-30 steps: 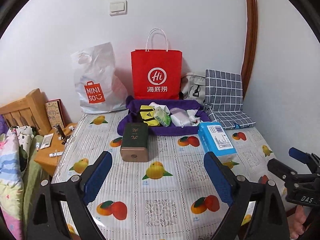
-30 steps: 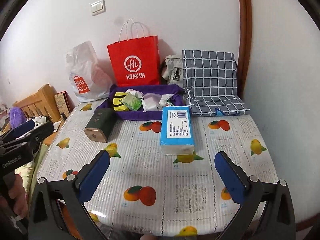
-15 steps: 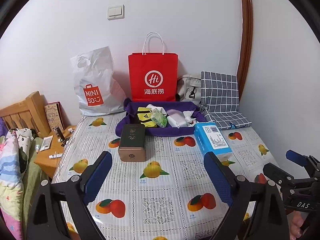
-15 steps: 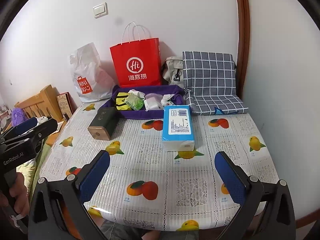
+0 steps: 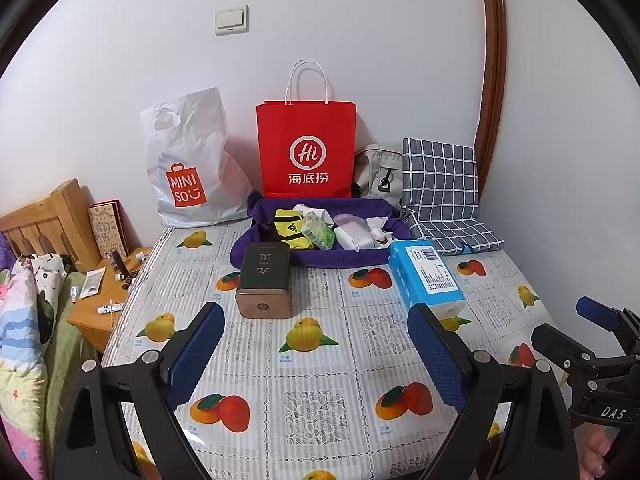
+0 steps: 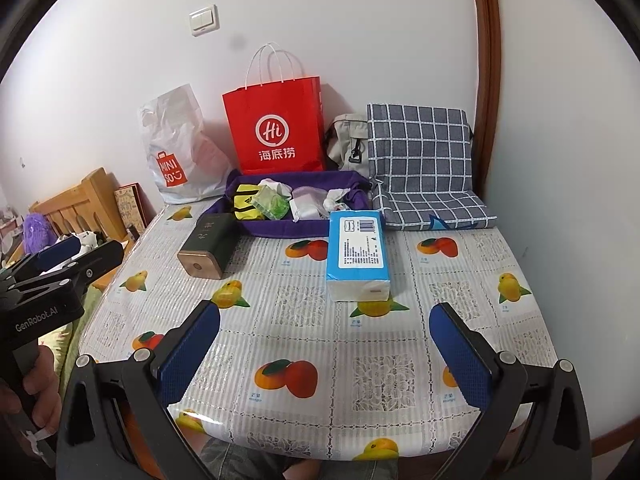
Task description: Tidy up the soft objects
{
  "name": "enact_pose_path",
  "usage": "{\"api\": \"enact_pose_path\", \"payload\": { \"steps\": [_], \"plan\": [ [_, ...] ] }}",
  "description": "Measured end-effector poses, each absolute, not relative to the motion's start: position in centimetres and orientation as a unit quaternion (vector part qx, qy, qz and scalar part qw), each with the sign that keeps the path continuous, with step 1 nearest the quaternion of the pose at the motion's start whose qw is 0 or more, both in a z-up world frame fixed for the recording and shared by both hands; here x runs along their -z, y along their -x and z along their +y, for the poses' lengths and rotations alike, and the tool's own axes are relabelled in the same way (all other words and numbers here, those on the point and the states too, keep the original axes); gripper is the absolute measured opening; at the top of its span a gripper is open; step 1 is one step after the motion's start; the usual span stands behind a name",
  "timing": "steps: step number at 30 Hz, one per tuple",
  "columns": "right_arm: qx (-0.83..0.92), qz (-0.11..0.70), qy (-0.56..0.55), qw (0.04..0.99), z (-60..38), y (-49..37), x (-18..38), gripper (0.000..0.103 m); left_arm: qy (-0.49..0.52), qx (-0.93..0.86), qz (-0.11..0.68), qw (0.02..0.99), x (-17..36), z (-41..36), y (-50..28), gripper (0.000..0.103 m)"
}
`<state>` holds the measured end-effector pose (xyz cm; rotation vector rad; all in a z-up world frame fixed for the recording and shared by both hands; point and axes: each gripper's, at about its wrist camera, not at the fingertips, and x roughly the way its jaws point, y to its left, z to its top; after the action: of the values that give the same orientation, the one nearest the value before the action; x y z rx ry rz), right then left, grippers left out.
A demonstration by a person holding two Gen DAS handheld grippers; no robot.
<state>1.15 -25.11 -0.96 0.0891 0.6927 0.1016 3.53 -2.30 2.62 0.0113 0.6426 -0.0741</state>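
Observation:
A purple fabric tray (image 5: 320, 258) (image 6: 280, 227) lies at the back of the table and holds a yellow-black pouch (image 5: 290, 230) (image 6: 245, 202), a green packet (image 5: 318, 231) (image 6: 272, 202) and white soft items (image 5: 354, 236) (image 6: 306, 206). In front of it a blue tissue pack (image 5: 426, 276) (image 6: 358, 250) lies flat. My left gripper (image 5: 314, 354) hovers open over the near table, empty. My right gripper (image 6: 324, 354) is open and empty too, short of the tissue pack.
A dark tin box (image 5: 265, 286) (image 6: 208, 244) lies left of the tissue pack. Against the wall stand a red paper bag (image 5: 307, 148), a white plastic bag (image 5: 188, 168), a grey bag (image 5: 378, 174) and a checked cushion (image 5: 440, 192). A wooden nightstand (image 5: 104, 300) and bedding sit left.
Both grippers have pulled back and risen from the table, so more of the near tablecloth and wall shows. Both stay open; nothing on the table moved.

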Motion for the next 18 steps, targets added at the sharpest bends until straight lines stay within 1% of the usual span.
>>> {"api": "enact_pose_path", "payload": {
  "steps": [18],
  "plan": [
    [-0.051, 0.335, -0.045, 0.940, -25.30, -0.96, 0.61, 0.103, -0.006, 0.037, 0.317, 0.948, -2.55, -2.33, -3.50, 0.093]
  ]
}}
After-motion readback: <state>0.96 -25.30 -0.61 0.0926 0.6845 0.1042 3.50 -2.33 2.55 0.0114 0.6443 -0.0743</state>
